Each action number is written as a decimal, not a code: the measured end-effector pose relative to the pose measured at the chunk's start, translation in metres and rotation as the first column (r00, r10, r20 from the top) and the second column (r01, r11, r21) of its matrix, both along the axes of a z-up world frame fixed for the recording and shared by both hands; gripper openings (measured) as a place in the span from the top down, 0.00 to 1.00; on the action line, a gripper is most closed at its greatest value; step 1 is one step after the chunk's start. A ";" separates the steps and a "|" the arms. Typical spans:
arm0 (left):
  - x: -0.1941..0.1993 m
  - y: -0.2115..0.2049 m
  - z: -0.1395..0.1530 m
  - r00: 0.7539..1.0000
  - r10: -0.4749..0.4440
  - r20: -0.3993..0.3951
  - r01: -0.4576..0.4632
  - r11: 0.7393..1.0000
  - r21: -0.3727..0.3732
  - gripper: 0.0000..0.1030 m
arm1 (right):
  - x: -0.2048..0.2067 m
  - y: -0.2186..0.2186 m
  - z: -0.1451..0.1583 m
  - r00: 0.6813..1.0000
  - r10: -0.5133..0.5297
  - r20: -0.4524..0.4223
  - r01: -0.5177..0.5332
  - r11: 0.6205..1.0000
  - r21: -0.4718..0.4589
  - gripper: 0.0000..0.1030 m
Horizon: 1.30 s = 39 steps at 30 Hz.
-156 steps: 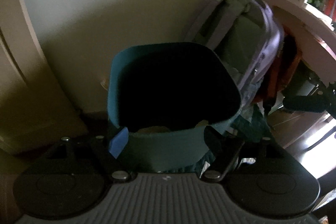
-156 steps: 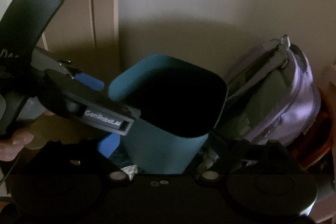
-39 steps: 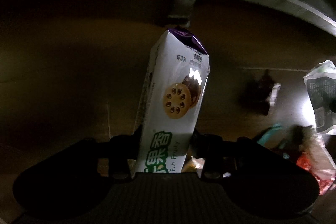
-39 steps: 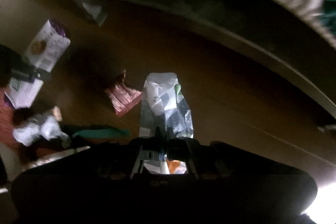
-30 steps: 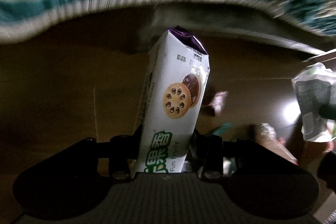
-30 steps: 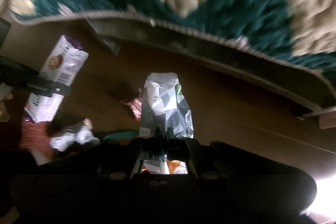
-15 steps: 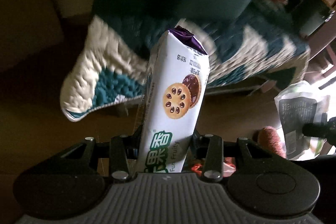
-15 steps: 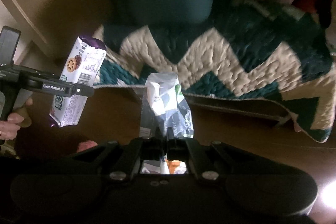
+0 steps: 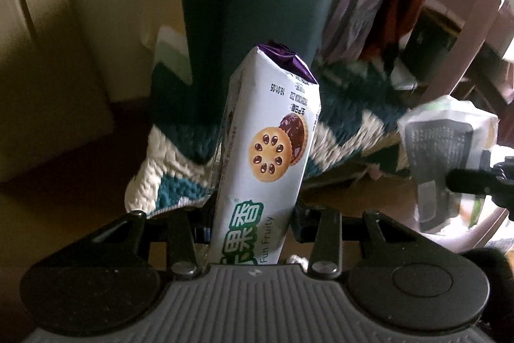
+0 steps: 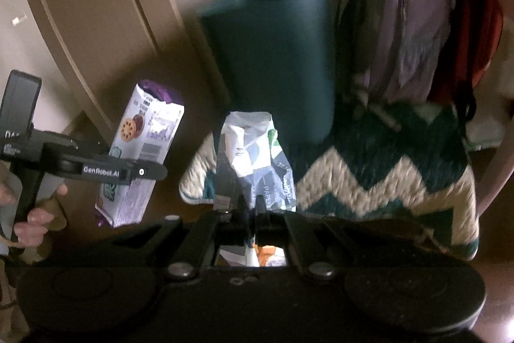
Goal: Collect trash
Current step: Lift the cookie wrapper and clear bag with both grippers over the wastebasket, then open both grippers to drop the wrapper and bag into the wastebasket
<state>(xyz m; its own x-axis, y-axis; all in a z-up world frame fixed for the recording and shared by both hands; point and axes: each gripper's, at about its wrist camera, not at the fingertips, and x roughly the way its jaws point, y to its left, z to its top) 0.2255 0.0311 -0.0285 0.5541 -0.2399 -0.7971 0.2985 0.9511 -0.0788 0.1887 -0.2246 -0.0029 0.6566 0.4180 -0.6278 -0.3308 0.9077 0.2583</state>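
Note:
My left gripper (image 9: 253, 214) is shut on a white biscuit packet (image 9: 270, 150) with a purple end, held upright. It also shows in the right wrist view (image 10: 141, 150), at the left. My right gripper (image 10: 252, 204) is shut on a crumpled grey and white wrapper (image 10: 253, 159), which also shows at the right of the left wrist view (image 9: 446, 156). A teal bin (image 9: 257, 8) stands ahead of both grippers on a zigzag rug; in the right wrist view the bin (image 10: 273, 53) is behind the wrapper. Its opening is hidden from here.
A purple backpack (image 10: 404, 21) leans right of the bin, with a red bag (image 10: 475, 34) behind it. The teal and cream rug (image 10: 385, 176) lies on dark wood floor. A beige door (image 10: 96, 21) is at the left. A pink table leg (image 9: 462, 28) stands at the right.
Both grippers have risen from the floor and swung up towards the bin, each still holding its piece of trash. The loose floor litter has passed out of view.

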 end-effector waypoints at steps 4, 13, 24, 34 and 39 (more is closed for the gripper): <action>-0.005 -0.008 0.033 0.998 0.003 0.060 -0.002 1.000 -0.015 0.59 | -0.001 -0.004 0.036 0.996 -0.005 0.086 0.006 1.000 -0.003 0.98; 0.031 -0.026 0.102 0.986 0.069 0.155 -0.062 0.997 -0.050 0.59 | 0.038 0.003 0.104 0.974 -0.022 0.225 0.028 0.999 -0.021 0.98; 0.124 -0.043 0.148 0.979 0.148 0.139 -0.136 0.986 -0.094 0.59 | 0.117 0.028 0.140 0.969 -0.081 0.233 0.086 0.996 -0.011 0.98; 0.214 -0.054 0.149 0.969 0.214 0.119 -0.201 0.973 -0.116 0.59 | 0.205 0.045 0.136 0.974 -0.124 0.192 0.133 0.990 -0.036 0.98; 0.253 -0.058 0.128 0.970 0.230 0.082 -0.223 0.971 -0.086 0.58 | 0.244 0.058 0.117 0.985 -0.095 0.146 0.107 0.991 -0.082 0.99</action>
